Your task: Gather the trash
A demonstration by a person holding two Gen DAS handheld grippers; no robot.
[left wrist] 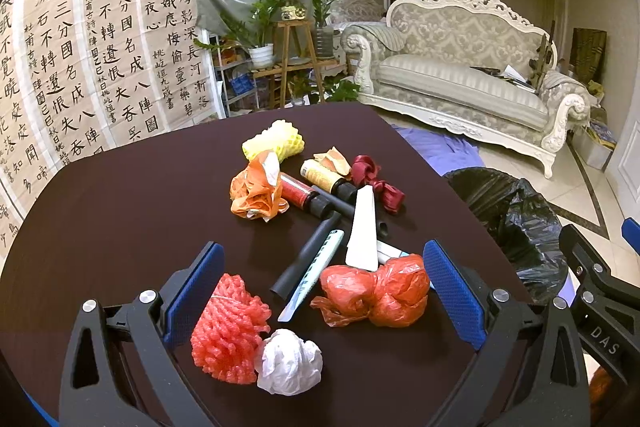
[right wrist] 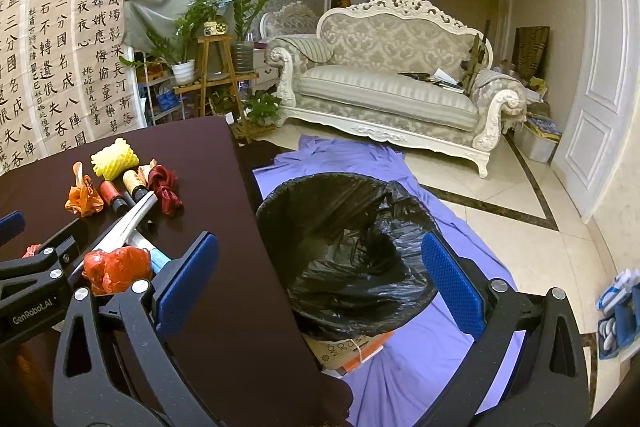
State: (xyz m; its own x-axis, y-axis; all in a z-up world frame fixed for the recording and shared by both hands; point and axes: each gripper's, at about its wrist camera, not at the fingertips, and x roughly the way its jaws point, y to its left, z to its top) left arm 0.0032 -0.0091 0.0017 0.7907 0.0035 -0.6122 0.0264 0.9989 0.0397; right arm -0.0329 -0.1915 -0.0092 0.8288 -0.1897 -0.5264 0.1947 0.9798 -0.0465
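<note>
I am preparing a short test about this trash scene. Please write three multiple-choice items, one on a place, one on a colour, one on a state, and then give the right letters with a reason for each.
1. Where does the bin stand?
A. on the table
B. on the floor beside the table
C. on the sofa

2. What colour is the foam net at the far end of the trash pile?
A. yellow
B. blue
C. black

3. How is the left gripper?
A. shut on the white paper ball
B. shut on a bottle
C. open, holding nothing

Answers:
1 B: in the right wrist view the bin, lined with a black bag, sits on the purple cloth past the table edge.
2 A: the net is pale yellow in both views.
3 C: its blue pads stand wide apart above the trash, and nothing is between them.
</note>
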